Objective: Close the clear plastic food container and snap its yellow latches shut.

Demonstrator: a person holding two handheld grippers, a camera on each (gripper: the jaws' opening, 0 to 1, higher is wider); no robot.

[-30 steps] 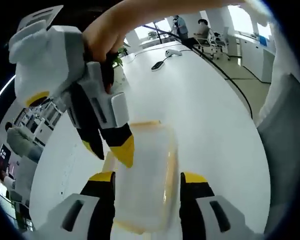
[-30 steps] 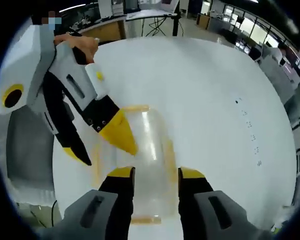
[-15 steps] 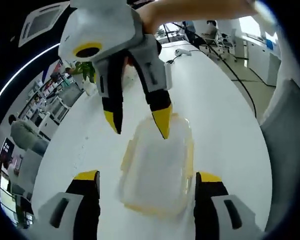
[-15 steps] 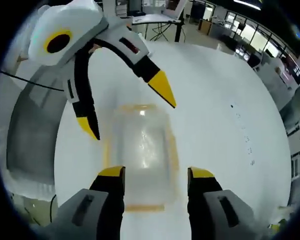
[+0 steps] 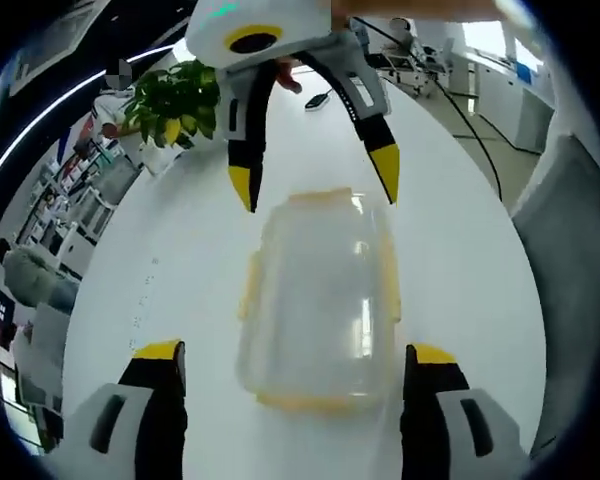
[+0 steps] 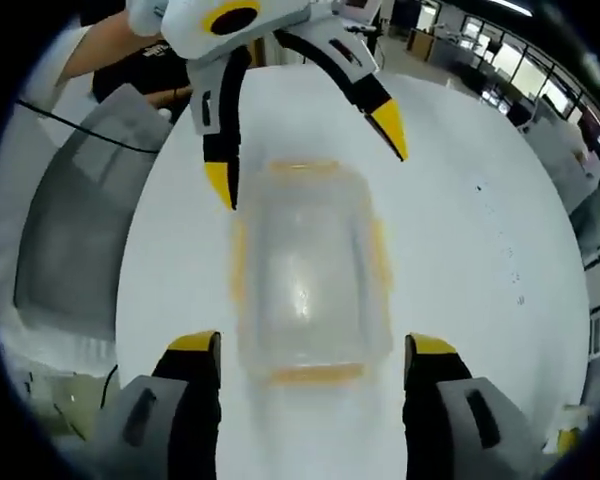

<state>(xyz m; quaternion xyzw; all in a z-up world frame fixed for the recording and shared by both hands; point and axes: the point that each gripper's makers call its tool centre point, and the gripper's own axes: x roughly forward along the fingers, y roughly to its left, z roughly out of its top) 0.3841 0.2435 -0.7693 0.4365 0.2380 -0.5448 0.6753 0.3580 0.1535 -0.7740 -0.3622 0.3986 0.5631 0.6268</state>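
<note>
1. In the left gripper view the left tool has its jaws spread wide, one yellow-tipped jaw on each side of the near end of the container, touching neither side.
2. In the right gripper view the right tool is likewise wide open, its two jaws flanking the near end of the container with a gap on both sides and nothing held.
3. Each tool appears in the other's view at the far end of the container: the right tool hangs over it from the top of the left gripper view, and the left tool does the same in the right gripper view, both with jaws apart and tips pointing down toward the far corners.
4. The container is clear plastic, rectangular with rounded corners, and lies flat on the white tabletop between the two tools.
5. Its lid sits on top; yellow latches show along the long sides and at both ends. Whether they are snapped down I cannot tell.
6. A hand holds the left tool at the top of the right gripper view.
7. A potted plant stands at the far left of the tabletop.
8. A grey chair back stands beside the tabletop edge.
</note>
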